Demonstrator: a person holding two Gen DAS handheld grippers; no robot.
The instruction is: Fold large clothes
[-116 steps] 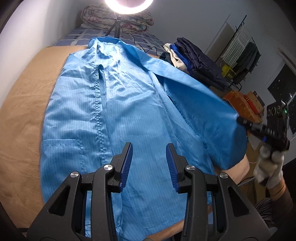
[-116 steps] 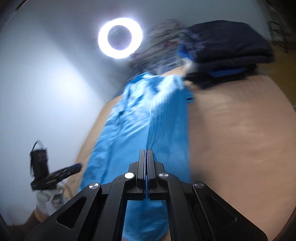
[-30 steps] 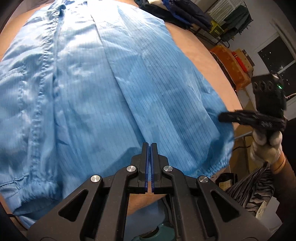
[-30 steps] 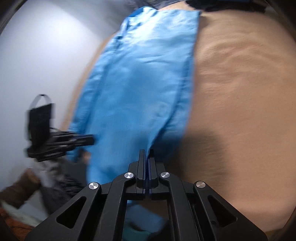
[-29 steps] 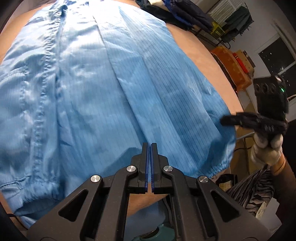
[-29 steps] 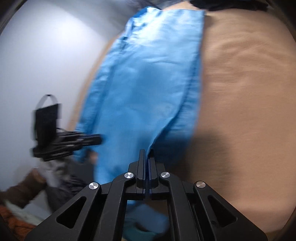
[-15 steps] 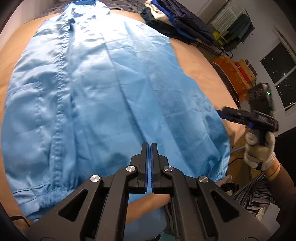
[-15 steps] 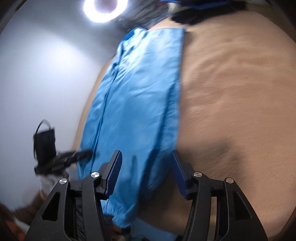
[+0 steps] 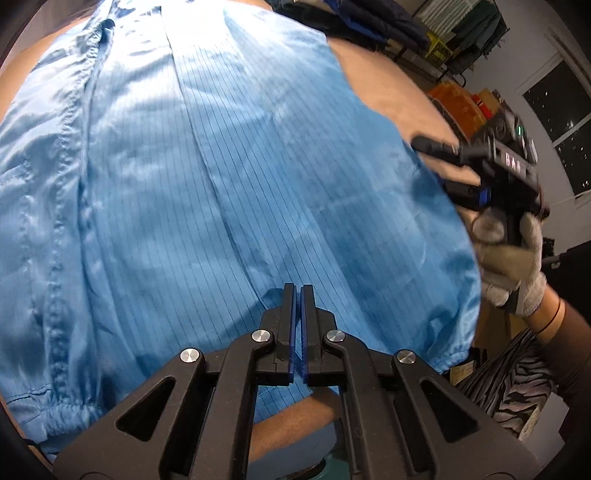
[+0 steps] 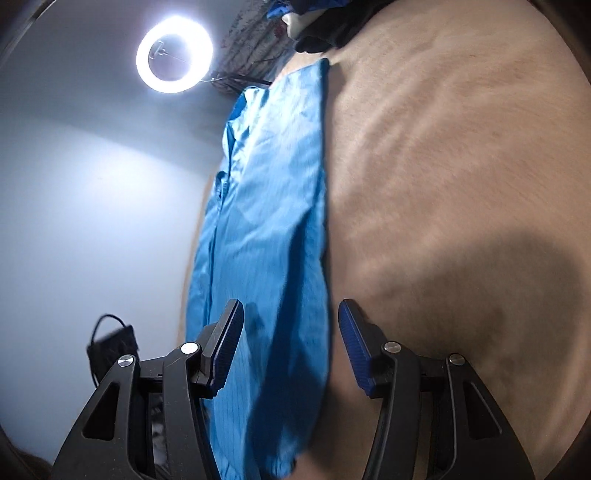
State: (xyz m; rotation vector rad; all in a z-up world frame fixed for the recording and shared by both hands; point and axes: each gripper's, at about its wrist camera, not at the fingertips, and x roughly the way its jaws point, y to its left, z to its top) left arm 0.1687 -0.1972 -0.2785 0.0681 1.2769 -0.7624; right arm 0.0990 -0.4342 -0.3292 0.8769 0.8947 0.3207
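Observation:
A large blue pinstriped garment (image 9: 229, 177) lies spread flat on a tan bed cover (image 10: 443, 184). A flap is folded over its middle. My left gripper (image 9: 298, 291) is shut near the bottom hem. The flap's fold edge runs straight into its tips, and the cloth puckers there. My right gripper (image 10: 290, 304) stands open and low at the garment's right side. The blue edge (image 10: 295, 258) lies under the gap, and the pads are not pressing on it. In the left wrist view the right gripper (image 9: 432, 162) is held by a gloved hand (image 9: 509, 258) at the cloth's right border.
A pile of dark folded clothes (image 9: 369, 22) sits at the far end of the bed. A ring light (image 10: 173, 53) glows beyond it. Orange boxes (image 9: 454, 107), a clothes rack (image 9: 465, 29) and a window (image 9: 561, 107) are off the right side. Bare tan cover extends to the right of the garment.
The right gripper was shut on the garment's edge. It has opened, let the cloth drop flat, and sunk toward the bed. The left gripper stays shut at the hem.

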